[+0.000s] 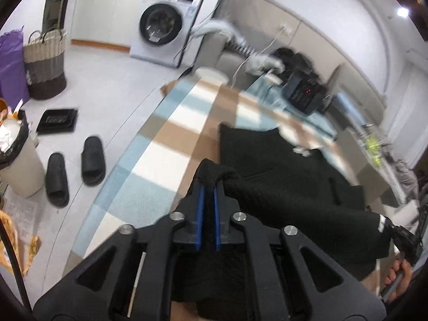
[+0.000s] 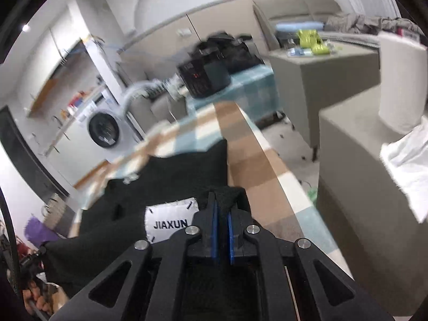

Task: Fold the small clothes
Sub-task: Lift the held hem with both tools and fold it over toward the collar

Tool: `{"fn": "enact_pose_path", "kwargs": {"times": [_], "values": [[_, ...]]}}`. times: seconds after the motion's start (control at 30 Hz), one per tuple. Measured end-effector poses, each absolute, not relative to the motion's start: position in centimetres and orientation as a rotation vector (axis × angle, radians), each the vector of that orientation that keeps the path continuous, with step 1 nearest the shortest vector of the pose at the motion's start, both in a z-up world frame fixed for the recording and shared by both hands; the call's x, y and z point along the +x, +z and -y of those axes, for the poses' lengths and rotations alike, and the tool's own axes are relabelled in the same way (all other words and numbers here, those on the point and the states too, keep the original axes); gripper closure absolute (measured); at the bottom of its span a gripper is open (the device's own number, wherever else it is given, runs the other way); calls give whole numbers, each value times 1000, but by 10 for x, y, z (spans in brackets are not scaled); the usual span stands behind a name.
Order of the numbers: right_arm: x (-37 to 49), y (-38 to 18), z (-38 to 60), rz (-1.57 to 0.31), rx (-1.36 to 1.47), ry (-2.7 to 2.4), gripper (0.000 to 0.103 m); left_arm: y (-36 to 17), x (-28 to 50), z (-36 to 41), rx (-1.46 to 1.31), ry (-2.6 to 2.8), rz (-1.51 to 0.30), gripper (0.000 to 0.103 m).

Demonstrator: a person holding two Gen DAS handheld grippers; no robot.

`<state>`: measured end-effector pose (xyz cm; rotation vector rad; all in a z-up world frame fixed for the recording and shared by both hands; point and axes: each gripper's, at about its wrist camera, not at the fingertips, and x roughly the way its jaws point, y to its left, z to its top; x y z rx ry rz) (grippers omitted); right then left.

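Holding black knit garment [image 1: 281,171] in my black left gripper [image 1: 209,184], blue pads lining jaws. My right gripper [image 2: 223,200] showing same black frame, blue pads. White label [image 2: 171,220] on garment carrying black letters JIAXUN. Desk cloth [image 1: 165,133] showing checks in pale blue, white, tan, brown. Black slippers [image 1: 75,168] lying on pale grey floor. Basket [image 1: 45,64] banding cream, grey, dark brown. Washing machine [image 1: 163,32] showing white, dark door. Purple bag [image 1: 12,64] sitting beside basket.
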<state>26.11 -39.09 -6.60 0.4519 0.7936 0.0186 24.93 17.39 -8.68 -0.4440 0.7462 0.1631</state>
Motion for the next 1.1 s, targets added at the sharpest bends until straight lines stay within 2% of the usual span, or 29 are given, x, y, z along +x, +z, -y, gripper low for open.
{"fn": "enact_pose_path", "kwargs": {"times": [0.07, 0.13, 0.17, 0.2, 0.33, 0.57, 0.6, 0.7, 0.77, 0.8, 0.9, 1.1], "values": [[264, -74, 394, -832, 476, 13, 87, -103, 254, -173, -455, 169, -800, 90], [254, -77, 399, -841, 483, 10, 65, -112, 247, -173, -466, 151, -814, 60], [248, -77, 402, -843, 482, 0, 49, -117, 243, -173, -476, 151, -818, 53], [239, -79, 405, -846, 483, -1, 47, -120, 237, -173, -487, 150, -821, 49], [211, -92, 406, -915, 497, 58, 47, -137, 214, -166, -513, 122, -871, 49], [193, -106, 379, -946, 439, 147, 48, -143, 193, -140, -439, 81, -858, 48], [193, -107, 375, -942, 430, 142, 53, -145, 195, -138, -437, 84, -857, 50], [199, -106, 367, -939, 401, 135, 62, -147, 195, -135, -437, 70, -858, 70], [201, -107, 364, -941, 387, 134, 69, -146, 194, -129, -408, 70, -849, 76], [201, -107, 363, -935, 375, 133, 76, -146, 194, -127, -387, 66, -847, 78], [200, -107, 361, -936, 358, 130, 86, -145, 193, -126, -378, 60, -848, 80], [188, -106, 363, -958, 359, 142, 88, -141, 172, -124, -355, 54, -861, 80]]}}
